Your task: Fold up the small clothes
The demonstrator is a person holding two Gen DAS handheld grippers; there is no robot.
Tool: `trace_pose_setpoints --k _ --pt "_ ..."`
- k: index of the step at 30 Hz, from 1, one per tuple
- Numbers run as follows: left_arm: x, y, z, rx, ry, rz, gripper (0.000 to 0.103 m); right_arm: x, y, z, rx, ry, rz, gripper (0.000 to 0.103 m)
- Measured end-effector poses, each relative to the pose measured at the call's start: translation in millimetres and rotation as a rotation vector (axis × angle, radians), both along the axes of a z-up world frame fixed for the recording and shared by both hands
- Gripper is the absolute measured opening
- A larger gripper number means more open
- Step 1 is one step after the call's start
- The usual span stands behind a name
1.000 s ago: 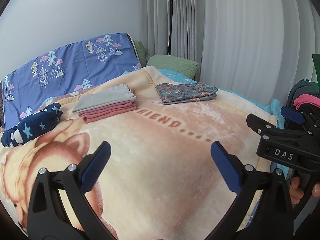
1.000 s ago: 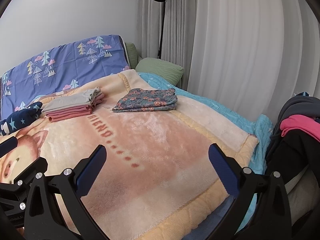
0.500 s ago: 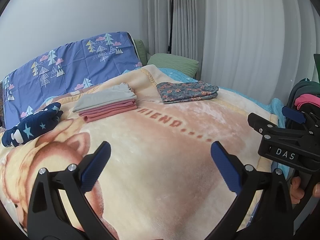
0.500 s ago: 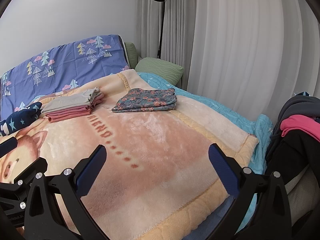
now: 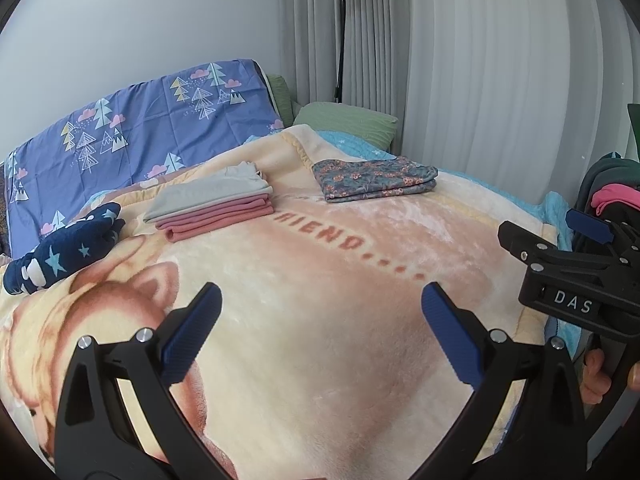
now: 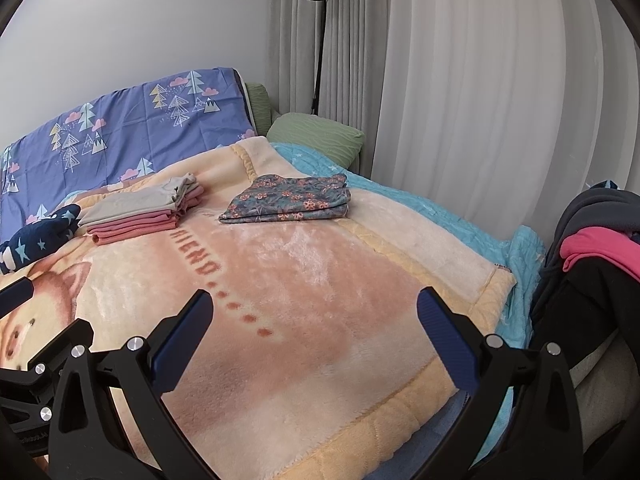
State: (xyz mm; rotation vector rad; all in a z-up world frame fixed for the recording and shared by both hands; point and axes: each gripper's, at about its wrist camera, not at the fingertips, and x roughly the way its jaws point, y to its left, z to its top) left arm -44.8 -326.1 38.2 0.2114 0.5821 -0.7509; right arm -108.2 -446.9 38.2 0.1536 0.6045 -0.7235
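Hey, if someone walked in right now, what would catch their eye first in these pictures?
Probably the big peach cartoon blanket covering the bed, with a pink-and-grey folded stack and a folded floral garment lying apart near its far end. Then the open left gripper and right gripper, both empty, above the blanket.
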Motion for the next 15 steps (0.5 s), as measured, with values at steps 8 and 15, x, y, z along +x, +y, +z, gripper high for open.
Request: trace_pose_setpoints --k 8,15 --pt "-0.2 3.1 -6.2 0.009 0.008 -0.006 0.101 0.7 0.6 -1.0 0.003 0.004 -0.003 0.102" --pt "0.1 4.0 -7.2 0.013 0.011 -0.007 0.101 1.1 0.0 -3.2 0.006 0.006 -0.003 0.102"
